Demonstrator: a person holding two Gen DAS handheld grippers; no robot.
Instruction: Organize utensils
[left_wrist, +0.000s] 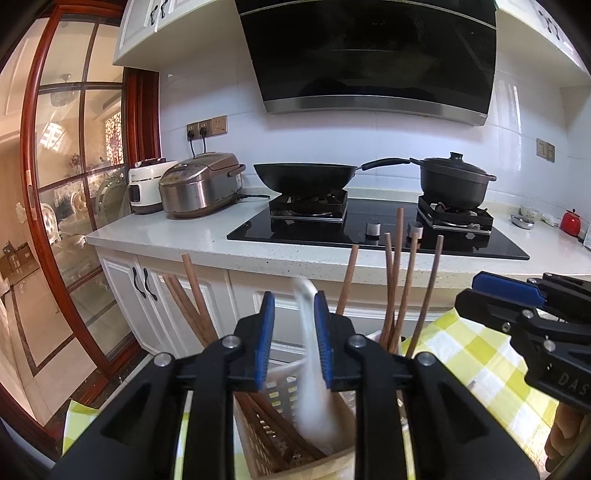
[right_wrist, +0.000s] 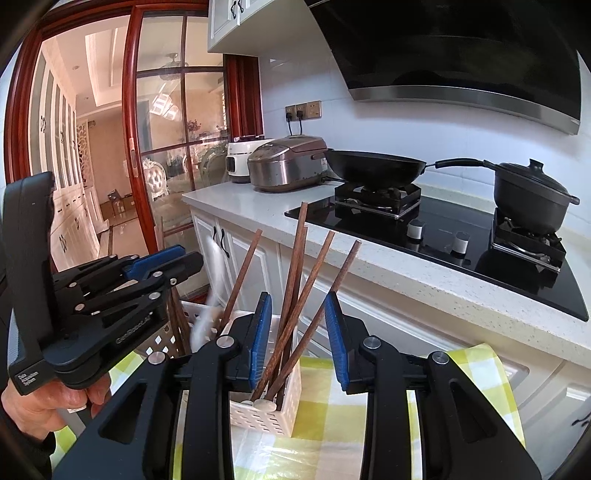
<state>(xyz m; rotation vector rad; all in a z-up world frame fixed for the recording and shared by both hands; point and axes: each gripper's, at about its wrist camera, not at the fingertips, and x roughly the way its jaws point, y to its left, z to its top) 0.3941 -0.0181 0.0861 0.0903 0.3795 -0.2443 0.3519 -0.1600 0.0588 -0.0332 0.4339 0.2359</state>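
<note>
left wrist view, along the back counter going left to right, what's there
white appliance → rice cooker → wok → lidded black pot → red jar

Left gripper (left_wrist: 294, 334): jaws parted, blue pads facing. Right gripper (right_wrist: 299, 338): jaws spread wide, level beside the left.

A blurred white spoon (left_wrist: 308, 354) is seen between the blue pads of the left gripper (left_wrist: 294, 338), above a white slotted basket (left_wrist: 284, 380). Brown chopsticks (left_wrist: 397, 280) are stood upright in it. The right gripper (left_wrist: 495, 295) is seen alongside.
</note>
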